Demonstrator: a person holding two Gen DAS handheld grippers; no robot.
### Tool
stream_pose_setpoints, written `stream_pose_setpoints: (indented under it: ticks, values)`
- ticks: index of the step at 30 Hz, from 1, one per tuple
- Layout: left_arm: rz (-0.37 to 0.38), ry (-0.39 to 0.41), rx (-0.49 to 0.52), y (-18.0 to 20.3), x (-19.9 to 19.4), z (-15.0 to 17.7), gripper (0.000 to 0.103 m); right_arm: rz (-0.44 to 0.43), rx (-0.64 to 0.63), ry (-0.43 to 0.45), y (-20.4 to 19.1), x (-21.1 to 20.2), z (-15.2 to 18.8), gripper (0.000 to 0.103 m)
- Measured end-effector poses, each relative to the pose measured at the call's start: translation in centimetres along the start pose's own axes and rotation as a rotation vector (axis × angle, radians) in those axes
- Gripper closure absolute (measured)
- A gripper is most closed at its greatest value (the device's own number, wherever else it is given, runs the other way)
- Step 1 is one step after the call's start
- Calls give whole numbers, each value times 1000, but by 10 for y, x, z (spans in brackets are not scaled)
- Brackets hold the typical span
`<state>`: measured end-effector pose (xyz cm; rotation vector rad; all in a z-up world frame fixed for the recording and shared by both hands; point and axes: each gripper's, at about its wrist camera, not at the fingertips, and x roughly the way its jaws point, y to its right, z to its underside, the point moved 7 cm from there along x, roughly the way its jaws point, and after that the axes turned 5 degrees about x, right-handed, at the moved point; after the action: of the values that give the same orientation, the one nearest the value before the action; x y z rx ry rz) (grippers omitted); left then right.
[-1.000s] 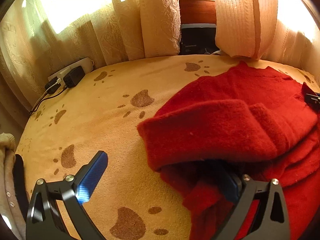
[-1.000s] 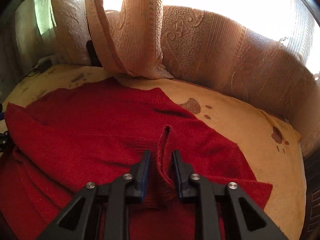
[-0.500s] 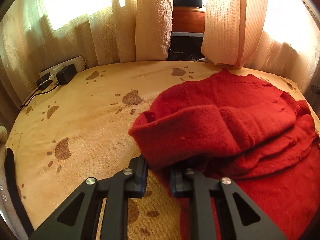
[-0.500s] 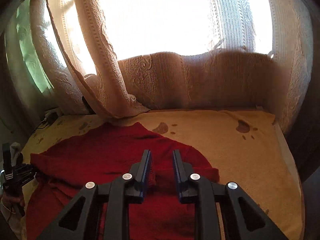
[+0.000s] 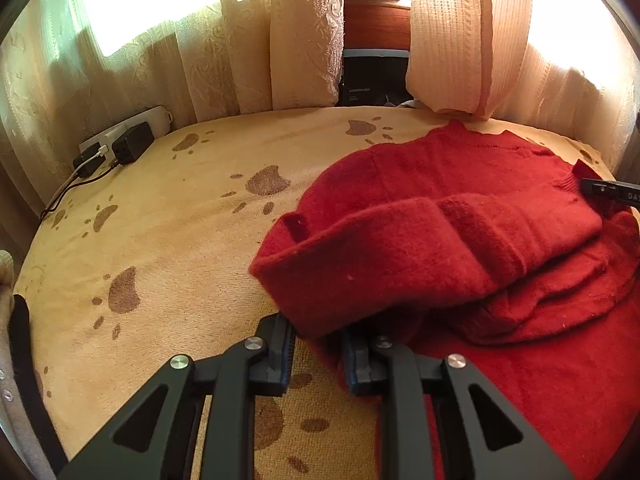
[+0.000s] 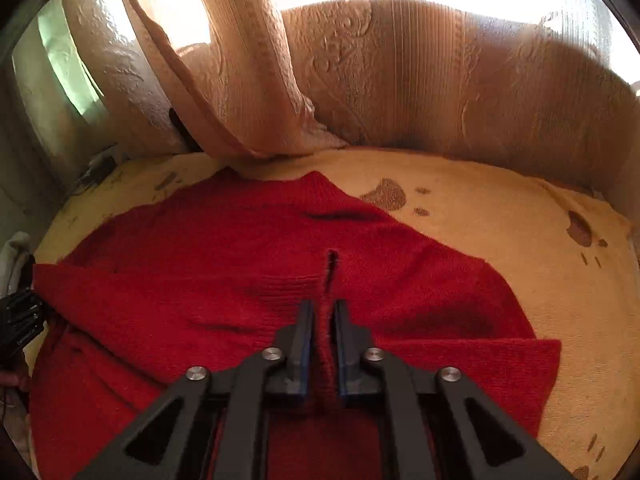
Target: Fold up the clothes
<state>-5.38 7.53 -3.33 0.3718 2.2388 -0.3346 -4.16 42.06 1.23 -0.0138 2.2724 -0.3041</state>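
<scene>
A red knit sweater (image 5: 460,240) lies on a yellow paw-print blanket (image 5: 180,240), with a thick fold doubled over its near side. My left gripper (image 5: 318,344) is shut on the sweater's folded left edge. In the right wrist view the sweater (image 6: 240,260) spreads flat across the blanket (image 6: 500,220). My right gripper (image 6: 322,332) is shut on a pinched ridge of the sweater's ribbed edge. The right gripper's tip (image 5: 608,191) shows at the far right of the left wrist view. The left gripper (image 6: 20,320) shows at the left edge of the right wrist view.
Cream curtains (image 5: 304,32) hang round the back and sides of the blanket. A power strip with black plugs (image 5: 120,144) lies at the back left. Dark furniture (image 5: 374,40) stands behind the curtain gap. Grey cloth (image 5: 12,380) sits at the near left edge.
My left gripper closed from wide open onto the sweater's folded edge. My right gripper, still shut on the fabric, rose and then came back down to the sweater.
</scene>
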Motion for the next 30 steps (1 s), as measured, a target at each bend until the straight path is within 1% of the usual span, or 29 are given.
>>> stream_pose_setpoints:
  ticks: [1,3,4,6,8,10,11,13,14,15,16,17,18,19,20,21,22,23,24,27,29,30]
  values:
    - [8,3,-9,-1,-1,0,83,-29,16,44,-1,-16,-5,97]
    - [21,14,-16,-2,-6,-2,85,-61,55,125,1,-54,-11,97]
    - [24,21,-14,-2,-9,-3,85,-61,64,158,2,-72,-12,97]
    - [28,34,-5,-2,-16,-4,85,-36,75,194,9,-99,-12,97]
    - [26,39,11,-2,-21,-4,86,7,94,195,21,-112,-6,97]
    - [32,36,28,-2,-25,-3,86,78,105,175,34,-113,4,97]
    - [38,32,38,-2,-26,-1,86,95,112,159,38,-109,9,97]
    - [38,19,64,-1,-25,1,86,98,126,137,44,-101,19,97]
    - [35,12,86,1,-24,2,85,70,135,134,44,-97,22,97]
    - [32,6,108,3,-23,3,83,11,148,122,42,-94,25,96]
    - [16,4,143,4,-23,4,83,-28,160,107,40,-91,27,96]
    - [-2,3,177,6,-23,6,79,-33,155,102,36,-90,29,94]
    - [-19,1,212,8,-23,8,73,-30,130,102,30,-88,30,87]
    - [-43,10,231,7,-24,9,65,-17,82,112,22,-90,32,71]
    - [-54,20,237,5,-26,10,56,-3,32,122,13,-91,35,58]
    - [-59,32,234,2,-29,10,51,11,-18,133,5,-93,37,23]
    - [-63,43,231,0,-31,10,44,24,-68,143,-4,-95,39,8]
    - [-68,56,226,-4,-33,10,40,46,-129,138,-11,-92,43,8]
    - [-75,65,221,-7,-35,10,39,69,-190,130,-18,-89,48,8]
    - [-107,81,224,-15,-40,9,39,136,-375,108,-39,-81,62,8]
    - [-130,85,259,-12,-41,10,39,181,-498,93,-53,-76,70,8]
    - [-142,87,277,-11,-42,10,39,197,-524,73,-54,-70,74,9]
